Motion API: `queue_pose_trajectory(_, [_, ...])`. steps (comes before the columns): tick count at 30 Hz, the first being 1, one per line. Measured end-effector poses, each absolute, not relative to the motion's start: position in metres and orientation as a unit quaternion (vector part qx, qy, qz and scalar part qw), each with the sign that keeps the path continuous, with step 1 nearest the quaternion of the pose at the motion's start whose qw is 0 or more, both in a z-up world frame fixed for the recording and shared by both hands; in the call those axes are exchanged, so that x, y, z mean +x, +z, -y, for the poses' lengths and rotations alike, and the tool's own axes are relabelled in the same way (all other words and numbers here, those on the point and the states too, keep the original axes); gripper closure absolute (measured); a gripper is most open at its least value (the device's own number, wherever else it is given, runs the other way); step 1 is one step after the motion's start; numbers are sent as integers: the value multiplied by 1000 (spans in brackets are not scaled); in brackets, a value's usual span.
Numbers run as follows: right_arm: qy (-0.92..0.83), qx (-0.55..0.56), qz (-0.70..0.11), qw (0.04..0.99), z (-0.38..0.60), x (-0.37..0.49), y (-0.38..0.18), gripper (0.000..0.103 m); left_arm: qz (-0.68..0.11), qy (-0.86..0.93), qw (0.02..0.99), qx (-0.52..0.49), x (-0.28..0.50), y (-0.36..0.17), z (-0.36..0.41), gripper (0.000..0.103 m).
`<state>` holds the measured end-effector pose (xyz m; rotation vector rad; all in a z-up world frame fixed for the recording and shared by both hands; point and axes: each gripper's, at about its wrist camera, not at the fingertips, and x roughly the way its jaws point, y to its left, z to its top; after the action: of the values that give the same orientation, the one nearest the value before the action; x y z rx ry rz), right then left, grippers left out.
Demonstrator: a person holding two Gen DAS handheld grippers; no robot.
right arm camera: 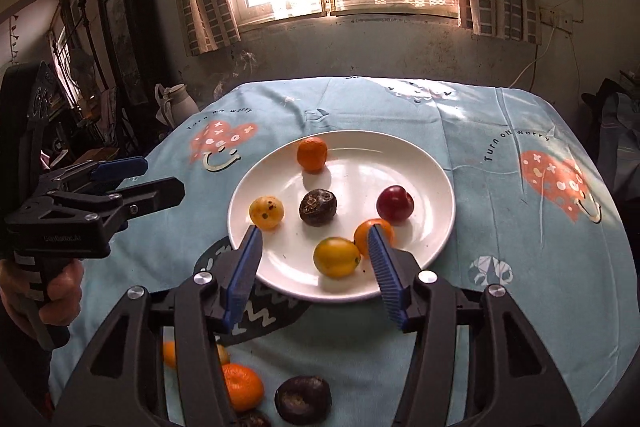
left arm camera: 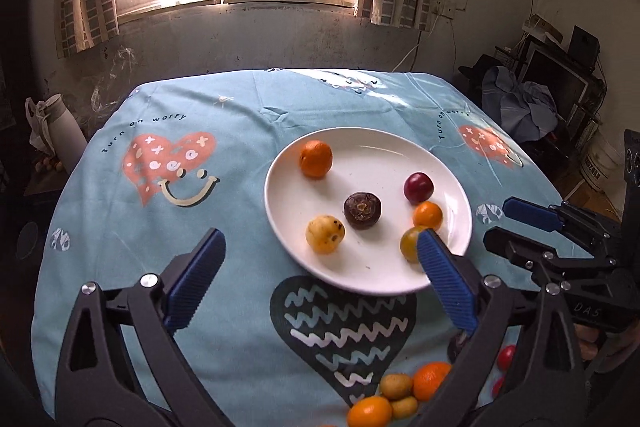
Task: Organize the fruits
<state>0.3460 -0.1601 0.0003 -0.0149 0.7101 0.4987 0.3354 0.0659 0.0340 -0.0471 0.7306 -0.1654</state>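
A white plate (left arm camera: 452,183) (right arm camera: 432,163) sits mid-table holding several fruits: an orange (left arm camera: 316,159) (right arm camera: 312,154), a dark brown fruit (left arm camera: 362,209) (right arm camera: 318,207), a spotted yellow fruit (left arm camera: 325,233) (right arm camera: 267,212), a red plum (left arm camera: 418,187) (right arm camera: 395,203), a small orange (left arm camera: 428,215) (right arm camera: 366,233) and a yellow-green fruit (left arm camera: 409,243) (right arm camera: 337,256). My left gripper (left arm camera: 320,241) is open and empty above the plate's near left edge. My right gripper (right arm camera: 314,231) is open and empty over the plate's near rim, around the yellow-green fruit. Loose fruits (left arm camera: 400,393) (right arm camera: 280,395) lie on the cloth near me.
The table wears a light blue cloth (left arm camera: 224,115) (right arm camera: 500,115) with heart prints. A white jug (left arm camera: 60,131) (right arm camera: 180,103) stands off the far left corner. Clutter and shelves (left arm camera: 552,87) stand to the right. The right gripper shows in the left wrist view (left arm camera: 516,223); the left in the right wrist view (right arm camera: 156,175).
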Motion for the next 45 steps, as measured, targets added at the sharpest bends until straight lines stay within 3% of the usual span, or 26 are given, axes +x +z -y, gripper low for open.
queue_pose_trajectory(7, [212, -12, -385, 898, 181, 241, -36, 47, -365, -106, 924, -45, 235, -6, -75, 3])
queue_pose_trajectory(13, [239, -20, -411, 880, 163, 191, -71, 47, -376, -103, 920, -28, 197, -42, -78, 3])
queue_pose_trajectory(20, [236, -51, -420, 875, 141, 191, -83, 48, -375, -108, 919, -45, 190, -46, -86, 3])
queue_pose_trajectory(31, [221, -59, -447, 865, 138, 208, -93, 58, -365, -89, 926, -37, 187, -45, -85, 3])
queue_pose_trajectory(34, [214, -69, -448, 865, 136, 208, -95, 64, -364, -83, 927, -32, 187, -45, -85, 3])
queue_pose_trajectory(35, [209, -71, -449, 866, 137, 208, -96, 72, -364, -82, 927, -32, 187, -45, -85, 3])
queue_pose_trajectory(45, [248, 42, -382, 889, 175, 197, -73, 73, -376, -78, 923, 20, 193, -57, -70, 7])
